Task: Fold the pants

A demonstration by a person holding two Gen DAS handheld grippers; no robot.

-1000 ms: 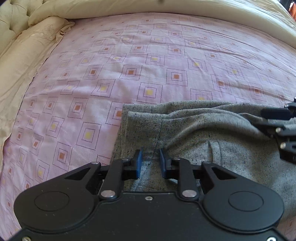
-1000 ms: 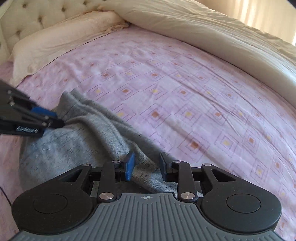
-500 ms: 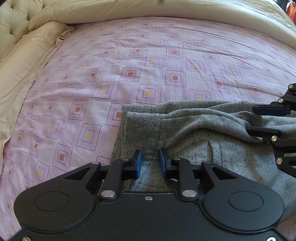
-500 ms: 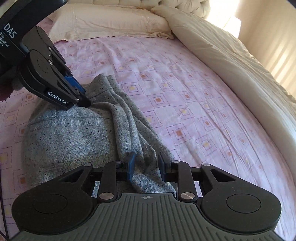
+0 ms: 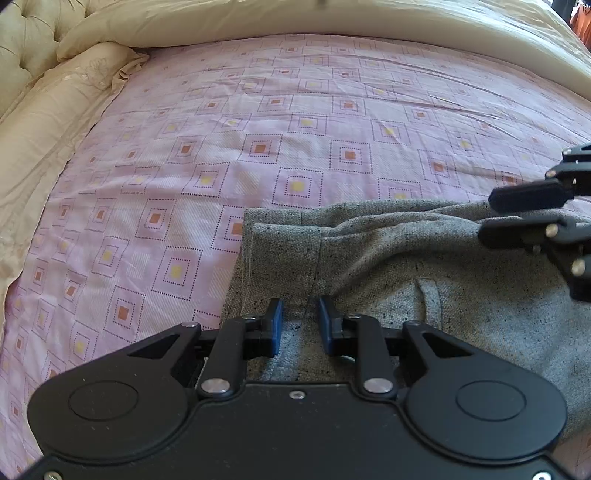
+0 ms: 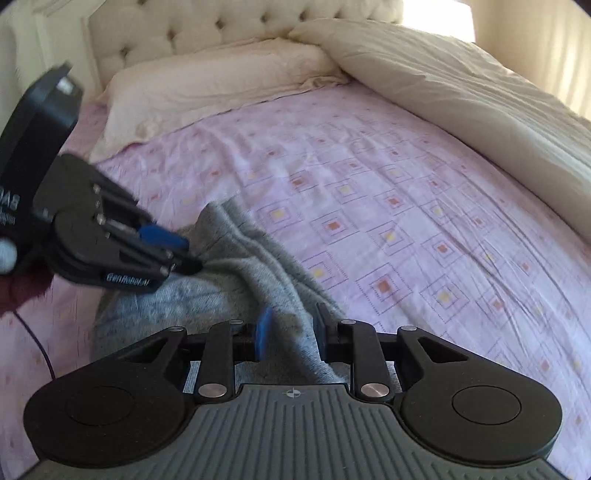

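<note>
Grey speckled pants lie bunched on the pink patterned bed sheet. My left gripper sits low over the pants near their left edge, jaws a little apart with grey cloth between the blue pads. In the right wrist view the left gripper touches a raised fold of the pants. My right gripper has its jaws apart over a ridge of grey cloth. It shows at the right edge of the left wrist view.
A cream pillow and tufted headboard lie at the head of the bed. A cream duvet is heaped along the far side. The sheet stretches beyond the pants.
The right gripper has swung and shifted along the pants' far edge, its jaws a little wider. The left gripper has stayed nearly in place over the pants.
</note>
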